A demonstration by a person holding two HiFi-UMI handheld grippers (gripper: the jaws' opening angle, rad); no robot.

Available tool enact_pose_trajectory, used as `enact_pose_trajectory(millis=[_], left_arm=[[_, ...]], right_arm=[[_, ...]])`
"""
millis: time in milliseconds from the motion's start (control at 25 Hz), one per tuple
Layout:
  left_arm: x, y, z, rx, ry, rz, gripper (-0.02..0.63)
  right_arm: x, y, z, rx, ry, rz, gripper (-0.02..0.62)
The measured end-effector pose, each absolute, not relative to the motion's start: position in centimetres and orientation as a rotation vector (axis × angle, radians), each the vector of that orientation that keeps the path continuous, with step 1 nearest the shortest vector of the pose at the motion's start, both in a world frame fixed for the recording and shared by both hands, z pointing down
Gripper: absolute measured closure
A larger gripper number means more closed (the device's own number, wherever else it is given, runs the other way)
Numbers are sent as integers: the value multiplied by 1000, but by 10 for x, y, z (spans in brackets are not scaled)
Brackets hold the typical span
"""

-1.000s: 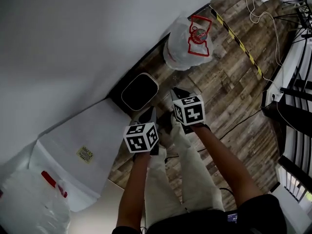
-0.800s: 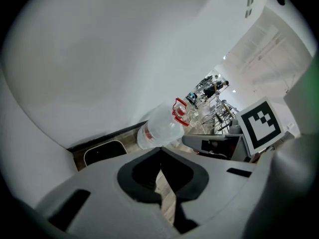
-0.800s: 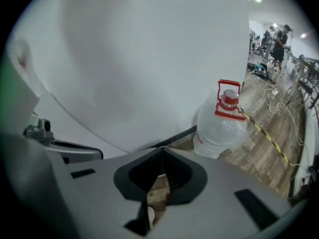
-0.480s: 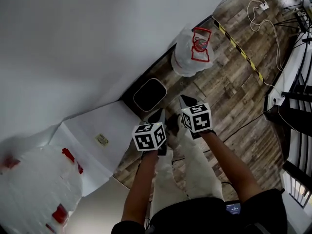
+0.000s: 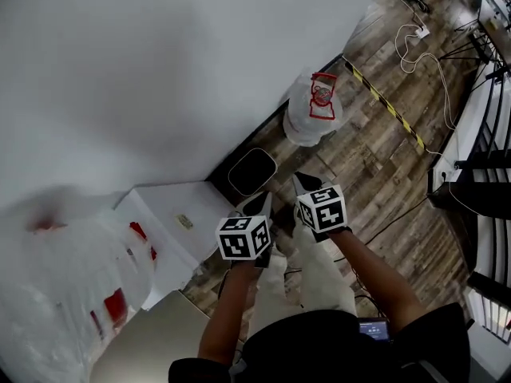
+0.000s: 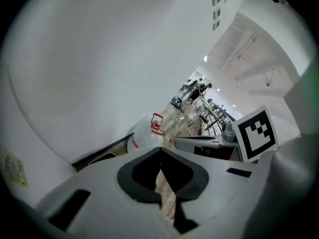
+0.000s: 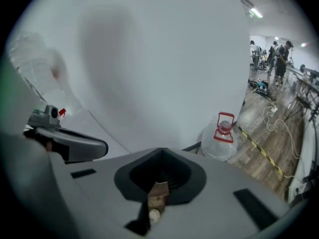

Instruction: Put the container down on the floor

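The container (image 5: 313, 108), a large clear jug with a red handle (image 5: 322, 96) at its top, stands upright on the wooden floor (image 5: 375, 166), its side close against the white wall (image 5: 160, 70). Neither gripper touches it; both are held well apart from it, side by side above the floor, nearer the person. Left gripper (image 6: 162, 183): the fingers are brought together, leaving only a thin sliver through which floor boards are visible; nothing is between them. Right gripper (image 7: 159, 188): the fingers are fully closed on each other and hold nothing. Both gripper views show the container ahead of the closed fingers, at the foot of the wall. Along the same wall, between the container and the person, a dark rounded-rectangular item with a light rim (image 5: 251, 171) lies on the floor. A white box (image 5: 172, 214) with a small yellowish label sits beside this item, on the person's side. At the lower left of the head view, a blurred translucent plastic bag (image 5: 64, 294) with red markings is in view. A yellow-and-black striped tape (image 5: 383, 102) runs across the floor beyond the container, and a white cable (image 5: 415, 38) lies further out.
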State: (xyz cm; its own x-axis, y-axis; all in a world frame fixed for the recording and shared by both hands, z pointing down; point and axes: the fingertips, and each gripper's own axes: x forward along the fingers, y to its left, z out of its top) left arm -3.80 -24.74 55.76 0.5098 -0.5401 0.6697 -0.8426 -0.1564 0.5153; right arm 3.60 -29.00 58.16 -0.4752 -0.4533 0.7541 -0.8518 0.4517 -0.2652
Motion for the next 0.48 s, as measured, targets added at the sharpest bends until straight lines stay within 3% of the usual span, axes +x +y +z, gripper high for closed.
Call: enact_pose_trajectory(millis=[480], left_arm=[[-42,-236,436,1991,-1213,326,592]], right_arm=[[26,-264,463,1135,-2246,796,566]])
